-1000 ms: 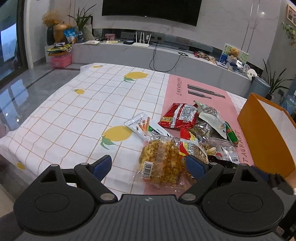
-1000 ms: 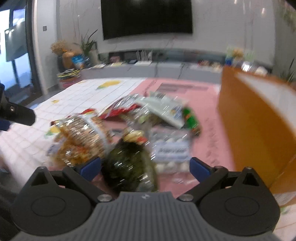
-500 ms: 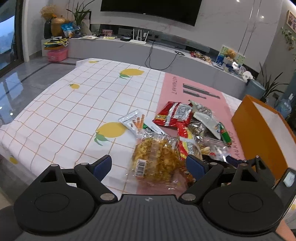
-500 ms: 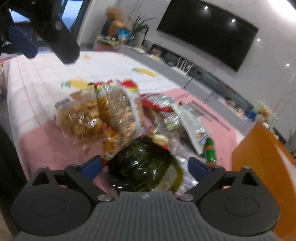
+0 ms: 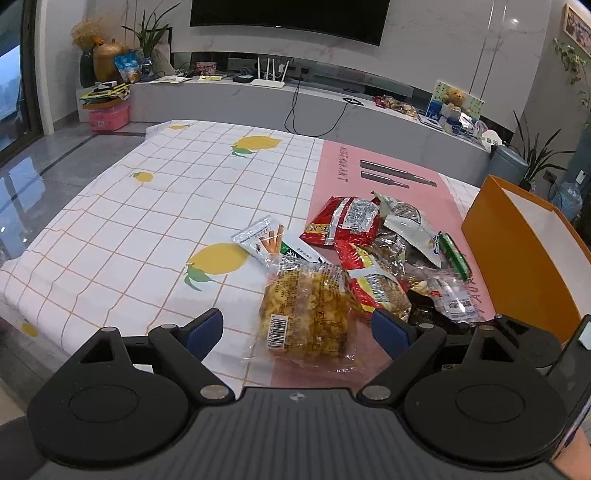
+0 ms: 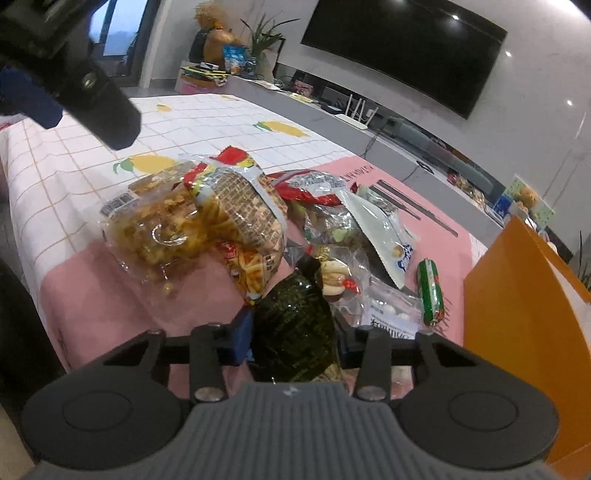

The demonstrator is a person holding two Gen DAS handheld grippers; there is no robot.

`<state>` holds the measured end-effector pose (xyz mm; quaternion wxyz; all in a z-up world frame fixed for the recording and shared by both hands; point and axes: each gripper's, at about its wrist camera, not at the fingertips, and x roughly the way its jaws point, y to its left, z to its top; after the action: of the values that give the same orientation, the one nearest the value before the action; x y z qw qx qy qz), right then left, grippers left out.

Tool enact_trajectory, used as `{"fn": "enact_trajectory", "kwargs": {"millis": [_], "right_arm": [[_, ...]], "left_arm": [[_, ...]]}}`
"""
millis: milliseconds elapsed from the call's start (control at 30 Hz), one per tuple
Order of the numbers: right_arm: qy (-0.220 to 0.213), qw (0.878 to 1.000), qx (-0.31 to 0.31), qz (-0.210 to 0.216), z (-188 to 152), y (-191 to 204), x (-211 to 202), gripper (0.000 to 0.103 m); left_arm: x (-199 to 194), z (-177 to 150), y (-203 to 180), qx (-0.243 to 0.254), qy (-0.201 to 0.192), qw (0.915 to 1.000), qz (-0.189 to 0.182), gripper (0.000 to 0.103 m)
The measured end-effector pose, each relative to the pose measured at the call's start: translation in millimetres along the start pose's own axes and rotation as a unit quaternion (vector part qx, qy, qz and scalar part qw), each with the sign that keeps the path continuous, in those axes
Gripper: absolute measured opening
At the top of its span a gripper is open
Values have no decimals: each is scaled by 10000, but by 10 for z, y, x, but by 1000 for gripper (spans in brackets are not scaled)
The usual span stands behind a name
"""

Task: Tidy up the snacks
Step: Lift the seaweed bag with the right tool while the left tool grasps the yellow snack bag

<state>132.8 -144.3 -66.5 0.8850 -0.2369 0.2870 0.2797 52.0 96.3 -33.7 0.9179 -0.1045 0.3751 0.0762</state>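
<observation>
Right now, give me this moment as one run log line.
step: grasping | right tool: closing around dark green snack pack | left tool: open, empty | orange box: beside pile

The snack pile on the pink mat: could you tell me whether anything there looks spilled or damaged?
Loose yellow crumbs lie on the pink mat beside the clear yellow snack bag, as if spilled from it.

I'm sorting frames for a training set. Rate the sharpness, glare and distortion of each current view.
Left wrist view: sharp, evenly lit, dusky; fisheye bends the TV and room edges; ceiling lights reflect on the wall. Right wrist view: tilted, mostly sharp; the left tool looms dark and soft in the corner; glare spots on the clear bag of yellow snacks; lights glint on its TV.
</observation>
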Motion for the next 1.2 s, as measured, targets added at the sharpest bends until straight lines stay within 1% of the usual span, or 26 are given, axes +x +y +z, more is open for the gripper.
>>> {"fn": "enact_trajectory", "kwargs": {"millis": [133, 233, 333, 400, 500, 567, 633, 700, 767, 867, 933, 967, 1033, 1100, 1133, 1200], "right_arm": [[-37, 10000, -32, -33, 1, 0, -45, 38], [-136, 9999, -72, 26, -1, -17, -114, 38], [-115, 9999, 86, 46, -1, -71, -154, 38], [-84, 9994, 302, 151, -5, -130, -174, 38], [36, 9959, 820, 367, -20, -284, -201, 38], [118, 9903, 1279, 537, -54, -414, -210, 38], [237, 9836, 1683, 602, -82, -533, -194, 38], [327, 9766, 2028, 634, -116, -644, -174, 38], [332, 9720, 2231, 657, -143, -709, -178, 38], [389, 9718, 2240, 631, -144, -709, -185, 38], [425, 9732, 2163, 660, -143, -679, -164, 38], [444, 9734, 2143, 673, -145, -667, -157, 38], [481, 9732, 2130, 717, -154, -648, -154, 38], [505, 9722, 2151, 772, -169, -629, -157, 38], [525, 9715, 2169, 802, -175, -622, -154, 38], [561, 9713, 2150, 850, -186, -601, -145, 38]], "left_arm": [[-3, 2, 25, -49, 6, 10000, 1, 103], [-7, 0, 28, -46, -4, 10000, 5, 103], [-8, -2, 24, -39, 3, 10000, -5, 103], [-11, -5, 15, -5, 8, 10000, -18, 103], [-5, -5, 15, -11, 63, 9999, -92, 103], [13, -4, 47, -158, 161, 9994, -266, 103], [23, -10, 39, -176, 197, 9986, -448, 103], [31, -20, -2, -100, 227, 9984, -517, 103], [45, -26, -23, -97, 250, 9981, -555, 103], [85, 5, -52, -145, 289, 9969, -719, 103], [145, 90, -109, 6, 273, 9959, -861, 103], [190, 140, -146, 146, 286, 9957, -868, 103], [302, 219, -200, 352, 357, 9959, -756, 103], [445, 273, -241, 413, 502, 9957, -662, 103], [510, 290, -256, 409, 589, 9951, -680, 103], [625, 310, -302, 433, 785, 9920, -884, 103]]}}
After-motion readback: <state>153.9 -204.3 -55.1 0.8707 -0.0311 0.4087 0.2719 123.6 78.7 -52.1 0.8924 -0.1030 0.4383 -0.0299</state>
